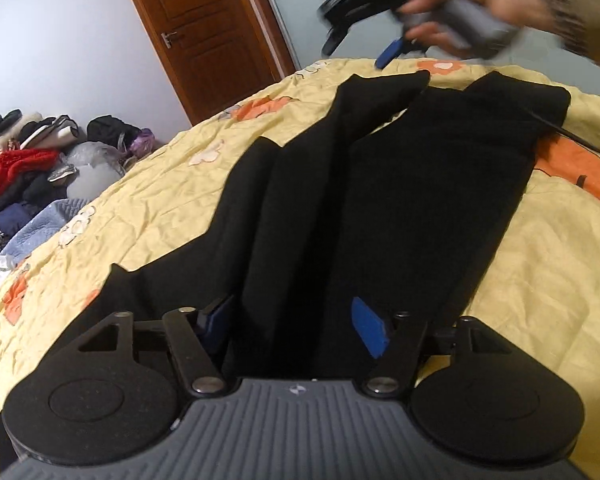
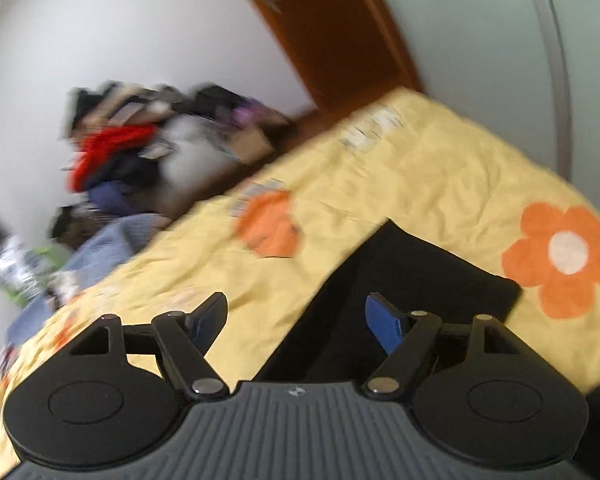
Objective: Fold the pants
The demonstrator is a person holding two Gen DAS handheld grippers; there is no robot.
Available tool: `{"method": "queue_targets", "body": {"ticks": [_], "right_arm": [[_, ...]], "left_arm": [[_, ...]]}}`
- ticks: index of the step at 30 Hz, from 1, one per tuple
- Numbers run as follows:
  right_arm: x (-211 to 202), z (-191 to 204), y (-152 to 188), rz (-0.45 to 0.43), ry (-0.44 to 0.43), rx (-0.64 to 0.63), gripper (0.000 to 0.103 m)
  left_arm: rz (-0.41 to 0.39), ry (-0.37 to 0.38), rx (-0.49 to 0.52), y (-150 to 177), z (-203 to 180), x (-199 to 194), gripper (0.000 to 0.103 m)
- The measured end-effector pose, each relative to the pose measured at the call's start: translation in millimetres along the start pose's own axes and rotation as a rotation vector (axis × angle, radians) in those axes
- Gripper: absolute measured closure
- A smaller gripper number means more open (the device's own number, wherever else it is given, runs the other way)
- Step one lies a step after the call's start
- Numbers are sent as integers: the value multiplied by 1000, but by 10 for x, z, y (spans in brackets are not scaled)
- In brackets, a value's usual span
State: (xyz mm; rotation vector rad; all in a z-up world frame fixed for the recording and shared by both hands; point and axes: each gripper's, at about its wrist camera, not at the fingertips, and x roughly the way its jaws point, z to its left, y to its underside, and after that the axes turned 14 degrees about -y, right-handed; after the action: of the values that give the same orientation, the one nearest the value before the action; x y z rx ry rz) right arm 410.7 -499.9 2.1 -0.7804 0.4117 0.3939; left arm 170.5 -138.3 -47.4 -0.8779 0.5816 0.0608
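We have the black pants (image 1: 400, 184) lying lengthwise on the bed (image 1: 148, 200), stretching from just under our left claw (image 1: 296, 320) to the far end, where two dark corners stick up beside an orange flower print. The cloth looks doubled along its length already, with long folds running near to far. Which end is the waistband we cannot tell.

Our left claw stands open over the near end, its blue pads apart and nothing pinched between them. Our right claw (image 2: 300, 320) is open too, hanging above the far corner of the pants with empty jaws; in the left wrist view it shows blurred in a hand (image 1: 480, 4) at the top right, above the bedspread.

We judge this as the pause between folds: both ends are free and neither is gripped. The next move likely calls for pinching both layers at one end, lifting them together and carrying them over toward the other, keeping the edges square so the loose cloth does not slide or bunch.

The bed wears a crinkled yellow cover with orange and white flowers. On the left, past the bed's edge, sits a heap of clothes (image 1: 32, 160) in red, black and pale blue. A brown wooden door (image 1: 208, 24) stands in the far wall.
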Motion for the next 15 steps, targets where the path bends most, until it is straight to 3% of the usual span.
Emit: {"method": "queue_targets", "body": {"ticks": [4,8,12,14,15], "right_arm": [[276,-62,-10,24,114,8,26],[518,16,59,53,200,-66,28],[597,48,98,87,218,-104,71],[516,59,131,81,210,-121,81],[466,57,138,67,207,-125,91]], "left_arm": [[-39,-10,28,18,-53,49,36],[-82,-34,64,18,-146,82,36],[-94,-45,70,-31,-171,96,39],[-89,-47,63,-37,-174,85,49],[-87,-47,59,-38,-170,87,53]]}}
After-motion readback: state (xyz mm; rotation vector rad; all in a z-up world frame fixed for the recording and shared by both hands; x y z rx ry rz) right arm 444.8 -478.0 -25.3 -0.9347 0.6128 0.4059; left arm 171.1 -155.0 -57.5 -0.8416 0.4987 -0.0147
